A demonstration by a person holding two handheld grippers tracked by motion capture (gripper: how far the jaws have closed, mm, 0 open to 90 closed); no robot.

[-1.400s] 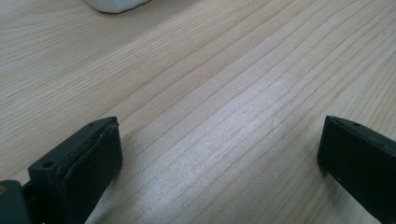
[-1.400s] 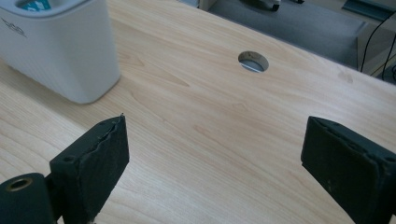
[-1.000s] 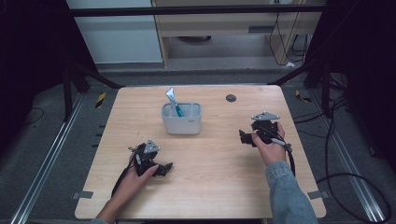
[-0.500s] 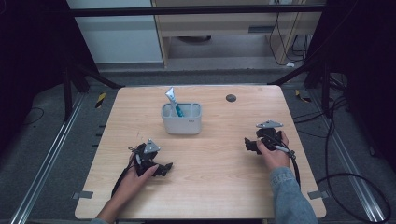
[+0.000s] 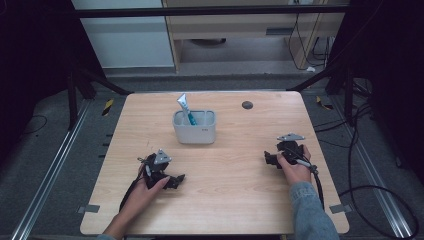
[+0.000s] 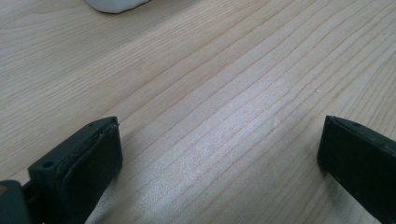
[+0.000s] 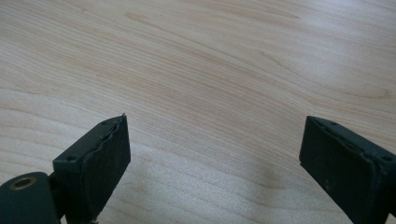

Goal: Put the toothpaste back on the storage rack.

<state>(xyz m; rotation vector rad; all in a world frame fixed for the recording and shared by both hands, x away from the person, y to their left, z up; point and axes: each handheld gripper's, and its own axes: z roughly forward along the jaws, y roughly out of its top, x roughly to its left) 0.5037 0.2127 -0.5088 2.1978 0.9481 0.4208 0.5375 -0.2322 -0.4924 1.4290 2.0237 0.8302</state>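
Note:
A grey-white holder (image 5: 194, 131) stands at the middle of the wooden table (image 5: 225, 200), with a white and teal tube (image 5: 184, 108) sticking up out of it. My left gripper (image 5: 176, 181) rests low on the table at the front left, held by a hand, and stands open. In the left gripper view its jaws (image 6: 219, 154) are wide apart over bare wood, and the holder's edge (image 6: 114, 4) shows at the top. My right gripper (image 5: 268, 159) sits at the right, also open, and its jaws (image 7: 215, 158) frame bare wood.
A small dark round spot (image 5: 247, 104) lies on the table behind the holder to the right. Cables (image 5: 360, 195) trail over the floor on the right. Metal rails (image 5: 55, 165) run along the floor on the left.
The right hand and its gripper have come nearer along the right side of the table and lower toward its top. The left gripper has stayed put.

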